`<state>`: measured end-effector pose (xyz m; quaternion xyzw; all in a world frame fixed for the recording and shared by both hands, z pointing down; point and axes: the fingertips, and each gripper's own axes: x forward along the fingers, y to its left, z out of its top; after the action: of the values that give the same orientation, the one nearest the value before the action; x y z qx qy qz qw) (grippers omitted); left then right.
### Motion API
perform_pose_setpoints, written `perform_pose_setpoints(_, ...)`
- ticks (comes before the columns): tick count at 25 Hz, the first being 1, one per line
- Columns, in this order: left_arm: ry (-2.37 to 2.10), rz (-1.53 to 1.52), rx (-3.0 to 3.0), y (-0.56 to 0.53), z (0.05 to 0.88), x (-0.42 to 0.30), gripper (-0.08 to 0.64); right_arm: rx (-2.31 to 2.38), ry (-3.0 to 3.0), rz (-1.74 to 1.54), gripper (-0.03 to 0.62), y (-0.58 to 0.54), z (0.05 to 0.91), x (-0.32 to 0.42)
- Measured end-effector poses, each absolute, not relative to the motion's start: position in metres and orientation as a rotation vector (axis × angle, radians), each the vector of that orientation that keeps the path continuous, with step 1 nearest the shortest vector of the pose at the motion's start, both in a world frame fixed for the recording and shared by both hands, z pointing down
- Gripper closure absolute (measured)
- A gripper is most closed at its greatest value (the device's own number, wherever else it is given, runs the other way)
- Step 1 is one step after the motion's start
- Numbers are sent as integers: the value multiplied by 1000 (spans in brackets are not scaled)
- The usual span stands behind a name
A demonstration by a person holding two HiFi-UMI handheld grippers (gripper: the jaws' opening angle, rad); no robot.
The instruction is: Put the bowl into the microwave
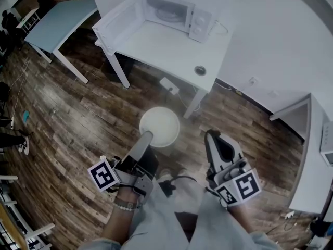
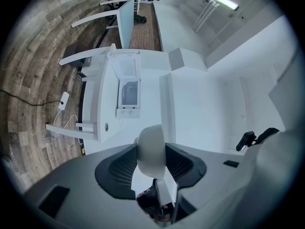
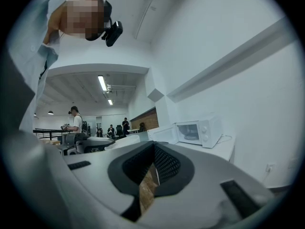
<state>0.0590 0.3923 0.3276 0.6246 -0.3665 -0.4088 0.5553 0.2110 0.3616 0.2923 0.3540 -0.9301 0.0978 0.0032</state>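
Note:
A white bowl (image 1: 160, 126) hangs above the wooden floor, its rim clamped in my left gripper (image 1: 147, 138). In the left gripper view the bowl (image 2: 151, 147) shows edge-on between the jaws of that gripper (image 2: 152, 162). The white microwave (image 1: 171, 10) stands on a white table (image 1: 156, 43) farther ahead, its door (image 1: 118, 17) swung open to the left; it also shows as the microwave (image 2: 128, 92) and the microwave (image 3: 198, 130). My right gripper (image 1: 212, 135) sits to the right of the bowl, shut and empty. The right gripper (image 3: 151, 168) has its jaws together.
A small round object (image 1: 200, 70) lies near the table's front right corner. A power strip (image 1: 169, 85) and cable lie on the floor under the table. A blue-grey table (image 1: 57, 20) stands at the left, another white table (image 1: 312, 155) at the right. People stand far off in the right gripper view.

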Motion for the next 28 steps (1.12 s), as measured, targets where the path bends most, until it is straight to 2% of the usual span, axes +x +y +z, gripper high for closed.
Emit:
perform_pose_setpoints(17,-868,-962,1504,407,327,31,383,1101,-2932,308,595,375,299,178)
perform_pose_setpoints(28,-916,-1024,1472,369,330,16,383,993,-2954,319,595,329,307,158)
